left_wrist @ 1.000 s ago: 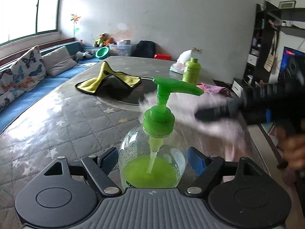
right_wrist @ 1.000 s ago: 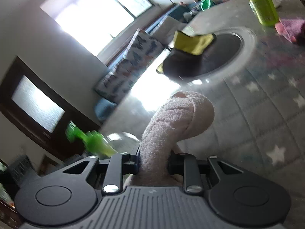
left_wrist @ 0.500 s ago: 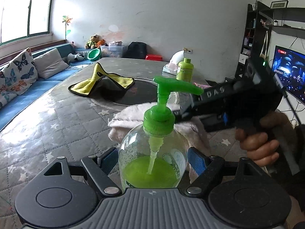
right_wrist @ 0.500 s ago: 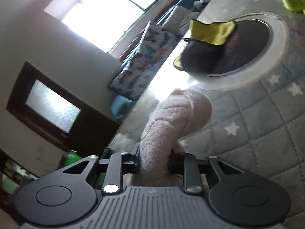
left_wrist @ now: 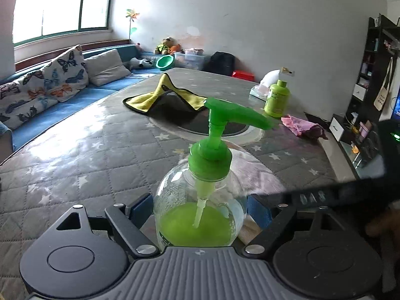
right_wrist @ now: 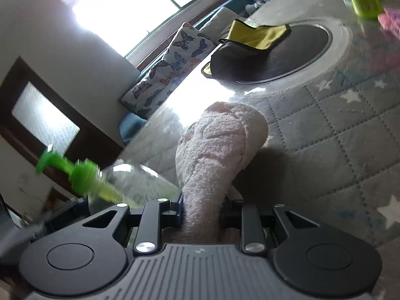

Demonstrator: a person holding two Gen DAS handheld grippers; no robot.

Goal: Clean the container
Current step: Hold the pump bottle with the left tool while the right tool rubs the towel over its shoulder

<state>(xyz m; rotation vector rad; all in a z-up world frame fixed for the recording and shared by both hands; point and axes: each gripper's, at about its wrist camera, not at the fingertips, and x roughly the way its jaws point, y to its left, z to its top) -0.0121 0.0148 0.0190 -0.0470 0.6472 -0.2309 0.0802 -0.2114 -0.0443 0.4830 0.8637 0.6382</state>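
Observation:
My left gripper (left_wrist: 199, 206) is shut on a clear pump bottle (left_wrist: 200, 200) with a green pump head and green liquid in its lower part, held upright above the table. My right gripper (right_wrist: 201, 208) is shut on a pale pink fluffy cloth (right_wrist: 215, 155). In the left wrist view the cloth (left_wrist: 257, 175) is blurred behind the bottle's right side, and the right gripper's black body comes in from the right. In the right wrist view the bottle (right_wrist: 125, 182) lies at the lower left, close beside the cloth; contact cannot be told.
The grey quilted star-pattern table (left_wrist: 100, 155) has a dark round inset (left_wrist: 200, 122) with a yellow-and-black cloth (left_wrist: 162, 97) on it. A green lidded bottle (left_wrist: 277, 98), a tissue pack and a crumpled pink cloth (left_wrist: 300, 125) lie at the far right. A blue sofa stands left.
The right gripper with the pink cloth has dropped lower and further right behind the bottle. The left gripper has tilted its view a little, the bottle still held.

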